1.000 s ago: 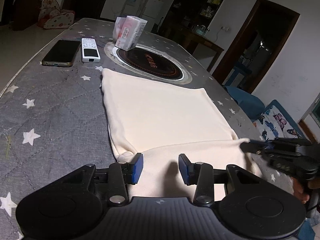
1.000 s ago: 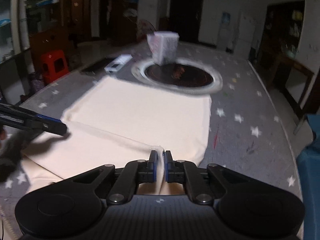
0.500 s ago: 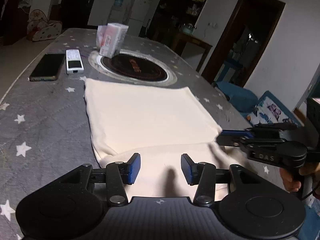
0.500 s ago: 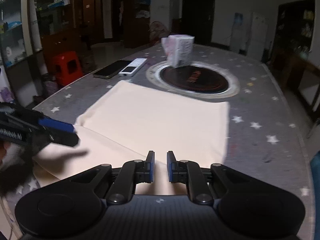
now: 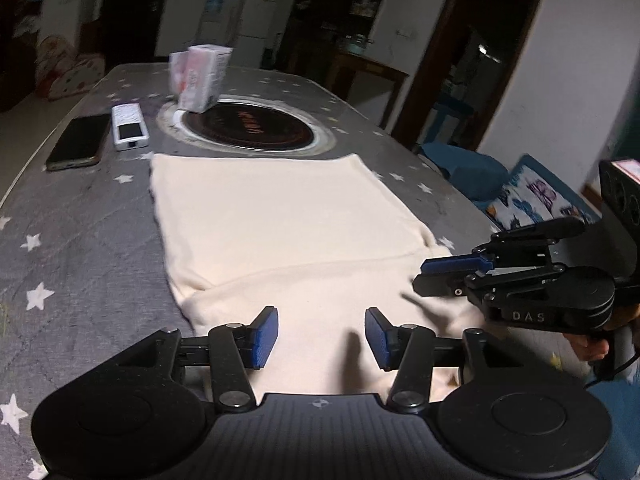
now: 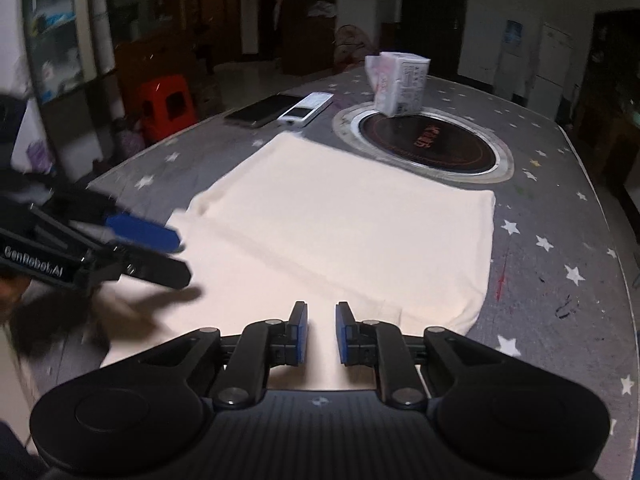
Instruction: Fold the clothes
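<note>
Both claws released | L claw (image 5: pixel 321 337) & R claw (image 6: pixel 321 333) over cloth (image 5: pixel 288 224) near edge, w/o contact

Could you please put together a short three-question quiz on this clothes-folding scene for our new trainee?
1. True or false: the left hand-held gripper is clamped on the cream garment.
2. Which item lies directly beside the dark phone on the table? A) a mug B) a white remote C) scissors
3. Fill in: the tissue pack stands at the edge of the round ____ set into the table.

Key
1. False: its jaws are wide apart, and so are those of the right hand-held gripper, though less so.
2. B
3. cooktop
</note>
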Demonstrator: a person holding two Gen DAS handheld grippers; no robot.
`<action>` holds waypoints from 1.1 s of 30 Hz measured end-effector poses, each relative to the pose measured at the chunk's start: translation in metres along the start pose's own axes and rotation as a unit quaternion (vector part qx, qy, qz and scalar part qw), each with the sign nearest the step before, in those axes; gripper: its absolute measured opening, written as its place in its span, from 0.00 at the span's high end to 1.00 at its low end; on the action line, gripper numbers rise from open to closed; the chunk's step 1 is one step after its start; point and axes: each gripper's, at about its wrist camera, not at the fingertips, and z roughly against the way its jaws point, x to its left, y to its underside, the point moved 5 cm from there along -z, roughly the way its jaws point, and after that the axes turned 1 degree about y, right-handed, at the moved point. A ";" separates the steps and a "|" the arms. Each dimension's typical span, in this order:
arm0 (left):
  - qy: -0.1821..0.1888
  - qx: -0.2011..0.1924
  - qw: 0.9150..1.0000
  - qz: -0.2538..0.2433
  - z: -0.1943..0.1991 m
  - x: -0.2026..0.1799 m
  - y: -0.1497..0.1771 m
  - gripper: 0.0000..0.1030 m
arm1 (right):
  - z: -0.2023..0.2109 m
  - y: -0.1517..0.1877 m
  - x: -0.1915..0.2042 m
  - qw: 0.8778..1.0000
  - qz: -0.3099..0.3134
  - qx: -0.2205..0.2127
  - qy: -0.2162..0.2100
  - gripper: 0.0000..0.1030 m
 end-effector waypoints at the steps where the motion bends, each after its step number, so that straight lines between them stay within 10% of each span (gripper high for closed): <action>1: 0.001 0.002 1.000 -0.008 -0.001 -0.003 0.002 0.50 | 0.001 0.004 0.002 1.000 0.004 0.004 0.000 0.86; 33: -0.022 -0.011 0.999 0.035 -0.020 0.016 -0.021 0.46 | -0.016 -0.003 -0.029 0.998 -0.047 0.000 0.032 0.83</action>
